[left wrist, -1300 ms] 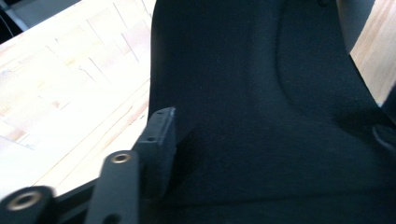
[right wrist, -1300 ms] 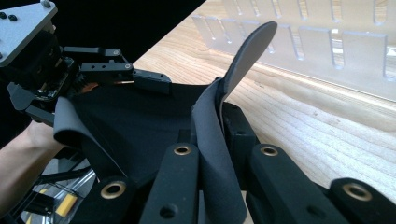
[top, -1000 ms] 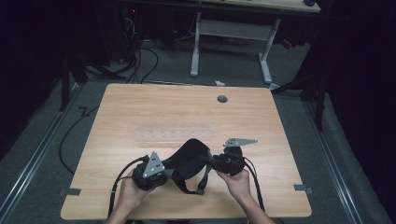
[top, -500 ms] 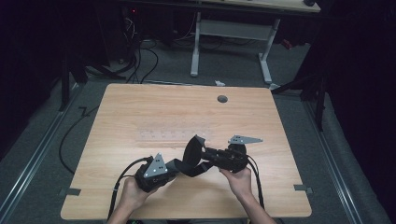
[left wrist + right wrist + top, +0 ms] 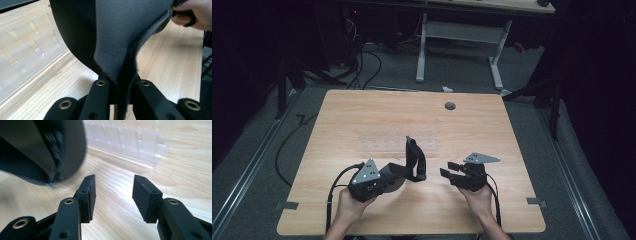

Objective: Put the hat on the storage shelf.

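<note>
One dark strap (image 5: 412,165) in left claw (image 5: 389,175), beside parted right claw (image 5: 451,170).

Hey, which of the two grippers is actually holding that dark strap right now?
The left gripper: its jaws are shut on the dark strap, which stands up from them. The right gripper is open, with bare table between its pads.
</note>
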`<action>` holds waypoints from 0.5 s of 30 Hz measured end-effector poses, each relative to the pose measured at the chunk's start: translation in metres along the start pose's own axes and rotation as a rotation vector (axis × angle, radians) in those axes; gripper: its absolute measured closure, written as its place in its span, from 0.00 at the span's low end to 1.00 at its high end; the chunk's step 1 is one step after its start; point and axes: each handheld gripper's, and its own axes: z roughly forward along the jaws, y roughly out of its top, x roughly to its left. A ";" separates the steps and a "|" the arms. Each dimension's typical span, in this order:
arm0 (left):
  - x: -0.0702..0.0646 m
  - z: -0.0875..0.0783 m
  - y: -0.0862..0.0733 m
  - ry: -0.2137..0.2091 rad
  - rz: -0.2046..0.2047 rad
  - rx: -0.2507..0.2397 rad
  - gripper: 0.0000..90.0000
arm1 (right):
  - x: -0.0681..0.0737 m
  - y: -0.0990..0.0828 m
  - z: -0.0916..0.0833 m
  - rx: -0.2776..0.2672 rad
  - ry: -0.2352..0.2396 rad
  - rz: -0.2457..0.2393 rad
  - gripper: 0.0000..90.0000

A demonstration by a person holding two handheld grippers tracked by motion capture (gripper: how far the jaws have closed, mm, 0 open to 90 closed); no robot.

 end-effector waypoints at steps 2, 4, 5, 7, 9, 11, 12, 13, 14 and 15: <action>0.000 -0.002 0.003 -0.004 -0.010 -0.011 0.96 | -0.004 -0.004 0.000 0.007 -0.032 -0.008 0.59; 0.001 -0.004 0.006 -0.003 -0.019 -0.021 0.96 | -0.008 -0.008 0.001 0.015 -0.063 -0.005 0.58; 0.002 -0.006 0.008 -0.001 -0.024 -0.029 0.96 | -0.010 -0.010 0.002 0.020 -0.083 -0.015 0.57; 0.003 -0.008 0.012 0.002 -0.032 -0.042 0.96 | -0.012 -0.015 0.004 0.039 -0.128 -0.043 0.57; 0.004 -0.010 0.016 0.002 -0.047 -0.058 0.96 | -0.015 -0.020 0.006 0.057 -0.172 -0.068 0.56; 0.006 -0.013 0.019 0.006 -0.050 -0.070 0.96 | -0.018 -0.024 0.007 0.068 -0.209 -0.077 0.56; 0.007 -0.014 0.020 0.007 -0.057 -0.079 0.96 | -0.020 -0.026 0.007 0.073 -0.222 -0.074 0.55; 0.008 -0.015 0.021 0.008 -0.060 -0.082 0.96 | -0.022 -0.027 0.006 0.075 -0.236 -0.067 0.55; 0.009 -0.015 0.023 0.010 -0.065 -0.089 0.96 | -0.025 -0.029 0.006 0.075 -0.243 -0.064 0.55; 0.009 -0.016 0.023 0.014 -0.064 -0.091 0.96 | -0.028 -0.030 0.005 0.075 -0.251 -0.055 0.55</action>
